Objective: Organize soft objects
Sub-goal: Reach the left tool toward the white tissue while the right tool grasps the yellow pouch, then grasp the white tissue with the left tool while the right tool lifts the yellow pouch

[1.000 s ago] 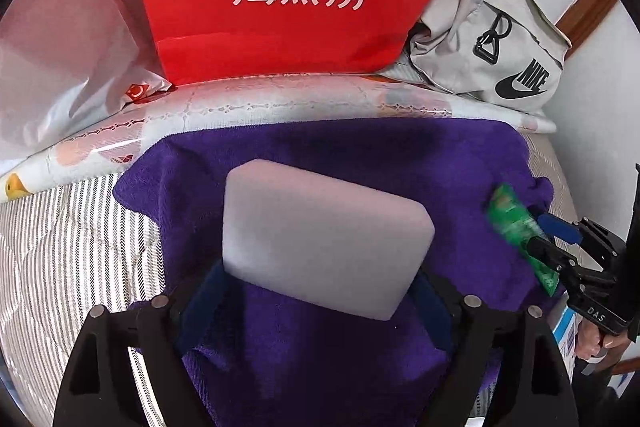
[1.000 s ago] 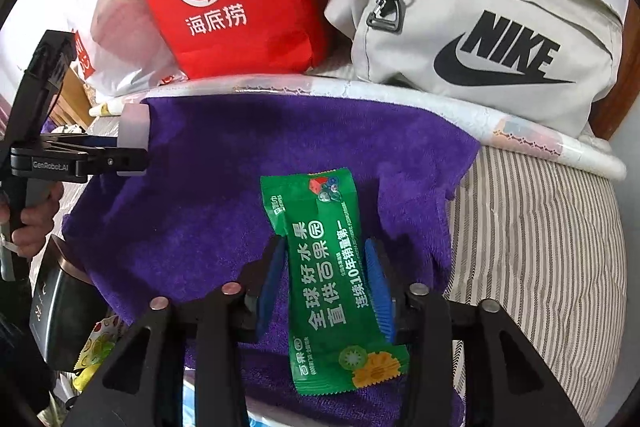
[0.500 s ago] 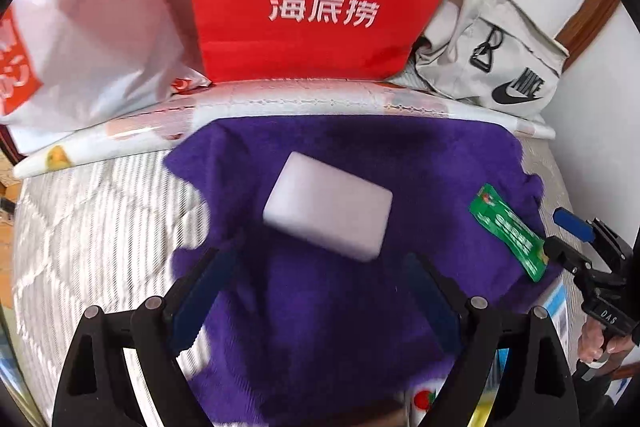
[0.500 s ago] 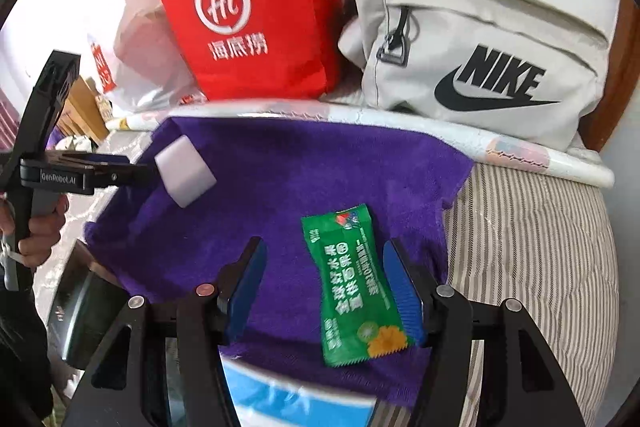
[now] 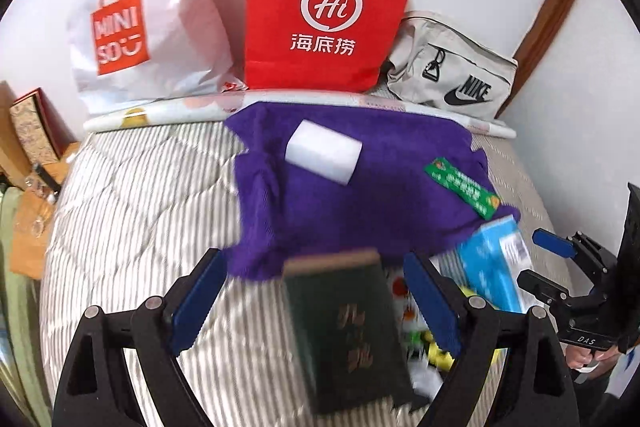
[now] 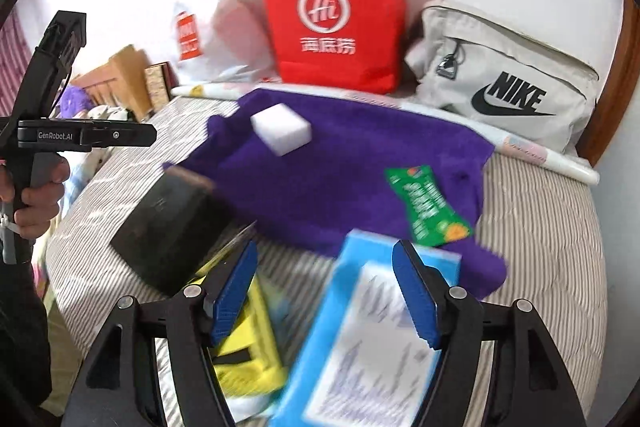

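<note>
Purple towel on the bed carrying white sponge and green sachet, both hand-held grippers gaping empty: left hand-held gripper over dark book, right hand-held gripper to straddle blue pack squarely.

We saw the bed from two low cameras, each looking forward between its own blue fingers toward the wall. Our left view sat left of the purple towel, near a dark book. Our right view sat right, close over a blue box. Both shared the towel, white sponge, green packet and red bag.
</note>
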Demonstrator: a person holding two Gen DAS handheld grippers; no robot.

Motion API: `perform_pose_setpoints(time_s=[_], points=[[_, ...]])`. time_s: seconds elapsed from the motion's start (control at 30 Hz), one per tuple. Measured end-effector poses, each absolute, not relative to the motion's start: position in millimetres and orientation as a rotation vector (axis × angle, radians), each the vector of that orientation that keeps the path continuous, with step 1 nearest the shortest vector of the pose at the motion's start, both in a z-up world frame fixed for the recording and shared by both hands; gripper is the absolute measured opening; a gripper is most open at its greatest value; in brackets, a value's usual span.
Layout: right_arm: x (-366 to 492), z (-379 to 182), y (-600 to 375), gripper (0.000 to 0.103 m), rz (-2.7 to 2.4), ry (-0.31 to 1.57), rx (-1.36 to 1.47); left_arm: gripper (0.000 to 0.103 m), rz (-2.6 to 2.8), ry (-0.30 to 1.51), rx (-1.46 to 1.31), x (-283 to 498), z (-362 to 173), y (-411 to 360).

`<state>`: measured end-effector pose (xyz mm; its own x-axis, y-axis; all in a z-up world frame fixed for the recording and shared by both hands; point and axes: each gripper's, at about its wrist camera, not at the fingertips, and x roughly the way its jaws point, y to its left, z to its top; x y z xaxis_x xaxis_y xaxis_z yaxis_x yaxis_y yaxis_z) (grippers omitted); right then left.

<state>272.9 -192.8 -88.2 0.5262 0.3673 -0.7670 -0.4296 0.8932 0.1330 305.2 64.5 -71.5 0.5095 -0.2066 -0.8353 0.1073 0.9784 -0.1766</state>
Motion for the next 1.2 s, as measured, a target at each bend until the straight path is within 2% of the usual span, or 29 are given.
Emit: perform_pose_setpoints(time_s=[0.13, 0.27, 0.57, 0.9, 0.97, 1.2], points=[[246.9, -92.9, -180.4, 0.071, 0.51, 0.907, -0.087, 0.089, -0.191, 1.021, -0.114, 271.3, -77.2, 69.6], [223.3, -101.1, -162.3, 0.083, 0.559, 0.899, -0.146, 0.089, -0.186, 1.029, -0.115, 243.5, -88.0, 74.5], [198.5, -119.4, -126.0, 0.087, 0.563, 0.877, -0.352, 0.089, -0.216, 1.038, -0.171, 202.9, -111.4, 88.6], [220.8, -153.7, -114.3, 0.086, 0.462, 0.977, -0.421, 0.089, -0.238, 1.057, -0.179, 188.3, -127.4, 93.4], [218.6, -149.4, -114.3, 0.082, 0.465, 0.965, -0.415, 0.089, -0.24, 1.063, -0.174, 186.5, -129.9, 92.3], [207.1, -120.1, -137.8, 0.081, 0.514, 0.923, -0.231, 0.089, -0.251, 1.076, -0.149, 177.0, -138.1, 82.8]])
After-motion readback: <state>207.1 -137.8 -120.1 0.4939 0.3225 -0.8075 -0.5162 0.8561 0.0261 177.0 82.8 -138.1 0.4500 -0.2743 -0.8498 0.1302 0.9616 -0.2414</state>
